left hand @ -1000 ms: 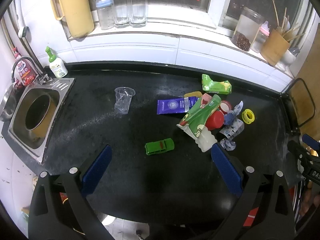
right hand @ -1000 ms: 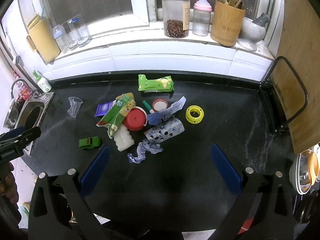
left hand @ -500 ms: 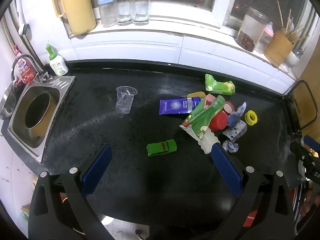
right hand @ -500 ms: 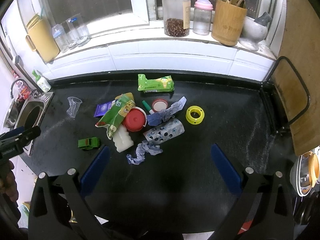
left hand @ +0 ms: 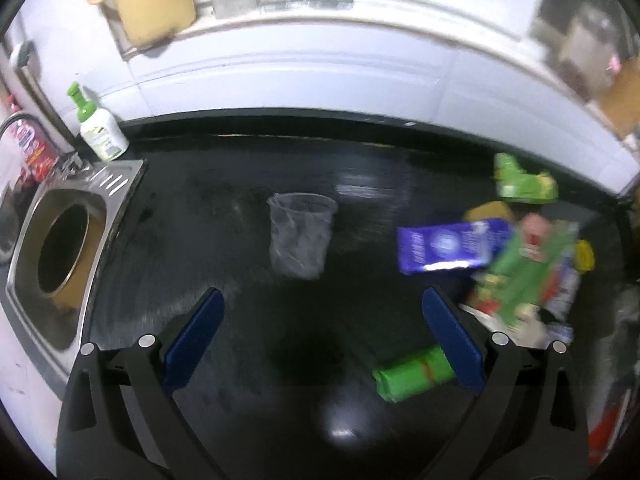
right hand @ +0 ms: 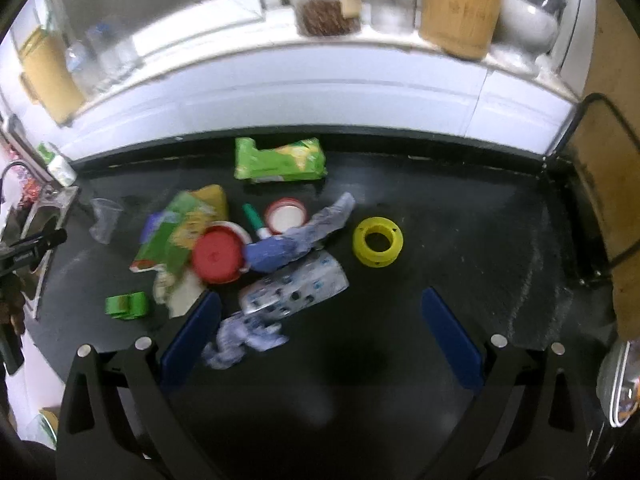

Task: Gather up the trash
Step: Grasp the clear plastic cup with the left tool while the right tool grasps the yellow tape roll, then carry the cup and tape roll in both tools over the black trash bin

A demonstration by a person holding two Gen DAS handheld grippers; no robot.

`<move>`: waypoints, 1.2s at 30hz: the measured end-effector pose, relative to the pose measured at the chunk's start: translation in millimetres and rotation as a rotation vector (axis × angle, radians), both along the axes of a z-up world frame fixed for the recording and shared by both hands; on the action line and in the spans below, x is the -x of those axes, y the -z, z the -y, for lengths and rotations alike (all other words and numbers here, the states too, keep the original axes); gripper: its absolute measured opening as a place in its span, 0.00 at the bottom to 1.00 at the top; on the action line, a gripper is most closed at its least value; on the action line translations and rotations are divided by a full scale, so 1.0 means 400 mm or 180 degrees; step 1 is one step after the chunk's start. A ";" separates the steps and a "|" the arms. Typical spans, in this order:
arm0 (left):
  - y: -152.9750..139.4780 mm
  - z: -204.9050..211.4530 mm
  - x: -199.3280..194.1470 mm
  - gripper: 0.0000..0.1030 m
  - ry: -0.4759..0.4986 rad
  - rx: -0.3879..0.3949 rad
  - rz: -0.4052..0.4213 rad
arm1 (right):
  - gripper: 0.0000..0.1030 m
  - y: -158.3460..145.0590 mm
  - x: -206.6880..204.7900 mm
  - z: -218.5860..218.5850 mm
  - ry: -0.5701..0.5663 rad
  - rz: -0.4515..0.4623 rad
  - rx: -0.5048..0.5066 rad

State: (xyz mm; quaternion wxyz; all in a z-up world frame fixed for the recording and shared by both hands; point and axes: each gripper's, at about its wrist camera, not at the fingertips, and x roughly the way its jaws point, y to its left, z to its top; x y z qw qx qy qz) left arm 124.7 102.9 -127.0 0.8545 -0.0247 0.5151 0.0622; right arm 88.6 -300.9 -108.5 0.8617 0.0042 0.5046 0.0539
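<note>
Hovering over the dark counter (left hand: pixel 248 380), the left gripper (left hand: pixel 320 336) has its blue pads (left hand: pixel 192 340) spread wide with nothing between them. A clear cup (left hand: pixel 300 236) stands upright just beyond the gap, a little toward the far side and well apart from both pads. A green toy car (left hand: pixel 412 372) lies near the right pad, partly behind it; whether they touch cannot be told in the blur. Farther right sits the trash heap: a purple packet (left hand: pixel 444 248), a green wrapper (left hand: pixel 520 276) lying over it, and a green pack (left hand: pixel 524 184) at the far right. At the left edge are the sink (left hand: pixel 60 248) and a soap bottle (left hand: pixel 100 128).

The right gripper (right hand: pixel 320 332) is likewise released and wide, holding nothing. A crumpled blue rag (right hand: pixel 244 340) lies just beside its left pad (right hand: pixel 192 336), and a spotted wrapper (right hand: pixel 296 288) rests beyond the rag, inside the span of the fingers. Past these are a red lid (right hand: pixel 218 256), a white-topped lid (right hand: pixel 286 216) and blue tissue (right hand: pixel 296 236). A yellow ring (right hand: pixel 378 242) lies alone, far of the gap's middle. Left of the heap lie the green wrapper (right hand: pixel 176 236) and toy car (right hand: pixel 126 306); the green pack (right hand: pixel 280 160) lies at the far edge. The left gripper's tip (right hand: pixel 36 244) shows at the left rim, near the cup (right hand: pixel 105 220).
</note>
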 end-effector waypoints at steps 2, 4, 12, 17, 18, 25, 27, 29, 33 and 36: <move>0.047 -0.023 -0.046 0.94 -0.0035 -0.0001 -0.0063 | 0.95 0.052 -0.039 0.015 0.0023 -0.0057 0.0037; 0.078 -0.032 -0.076 0.94 -0.0042 -0.0032 -0.0121 | 0.95 0.100 -0.076 0.028 0.0033 -0.0120 0.0109; 0.212 -0.066 -0.171 0.94 0.0007 0.0005 -0.0273 | 0.95 0.281 -0.232 0.100 0.0188 -0.0480 0.0169; 0.255 -0.064 -0.208 0.94 0.0105 -0.0050 -0.0270 | 0.91 0.339 -0.286 0.118 0.0222 -0.0613 0.0199; 0.260 -0.062 -0.213 0.94 0.0122 -0.0083 -0.0261 | 0.85 0.347 -0.292 0.118 0.0209 -0.0636 0.0207; 0.261 -0.051 -0.224 0.49 0.0274 -0.0022 -0.0196 | 0.53 0.336 -0.296 0.111 0.0156 -0.0591 0.0194; 0.255 -0.046 -0.220 0.48 0.0231 -0.0018 -0.0194 | 0.53 0.336 -0.291 0.113 0.0159 -0.0603 0.0169; 0.239 -0.035 -0.213 0.46 0.0219 -0.0010 -0.0142 | 0.53 0.327 -0.279 0.118 0.0170 -0.0576 0.0180; 0.188 -0.017 -0.186 0.45 0.0214 0.0027 -0.0067 | 0.53 0.275 -0.263 0.111 0.0184 -0.0516 0.0206; 0.133 -0.002 -0.150 0.45 0.0201 0.0036 0.0003 | 0.53 0.231 -0.230 0.092 0.0153 -0.0439 0.0208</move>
